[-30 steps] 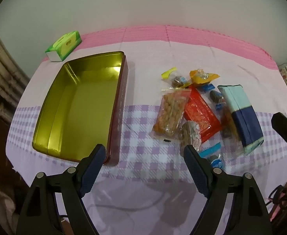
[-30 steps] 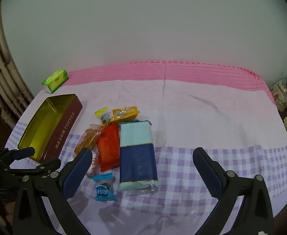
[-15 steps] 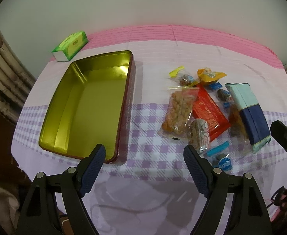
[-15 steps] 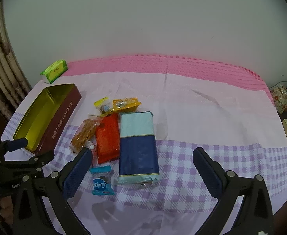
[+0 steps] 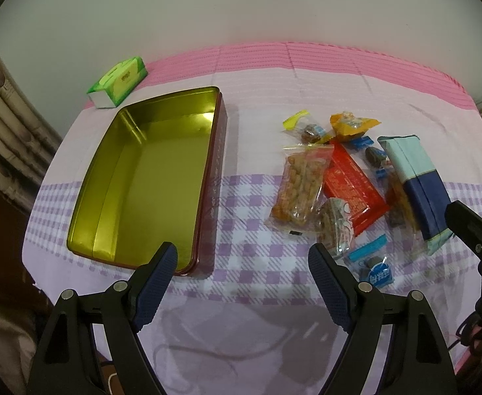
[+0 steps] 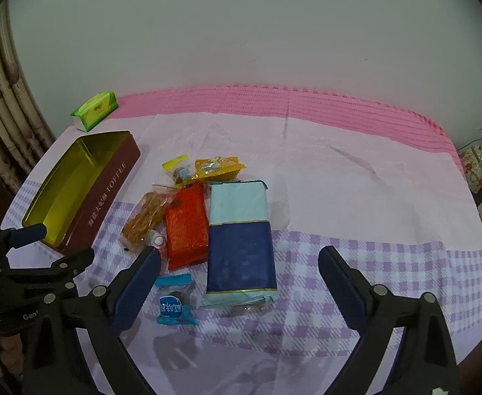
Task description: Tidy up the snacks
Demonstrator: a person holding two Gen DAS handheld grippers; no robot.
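Both hand-held grippers hover wide open and empty: left gripper [image 5: 242,258] by the gold-lined maroon rectangular tin [image 5: 148,177], right gripper [image 6: 237,265], its jaws just narrowing slightly, over the heap of wrapped snacks [image 6: 201,223] lying beside that tin.

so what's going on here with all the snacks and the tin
A person holds a gripper in each hand over a cloth-covered table, sorting snacks. The gold-lined toffee tin is open with nothing in it, and the snack pile lies loose beside it, including a red packet and a large blue package. The left gripper has open jaws holding nothing. The right gripper has jaws wide around nothing; they have just been closing slightly.
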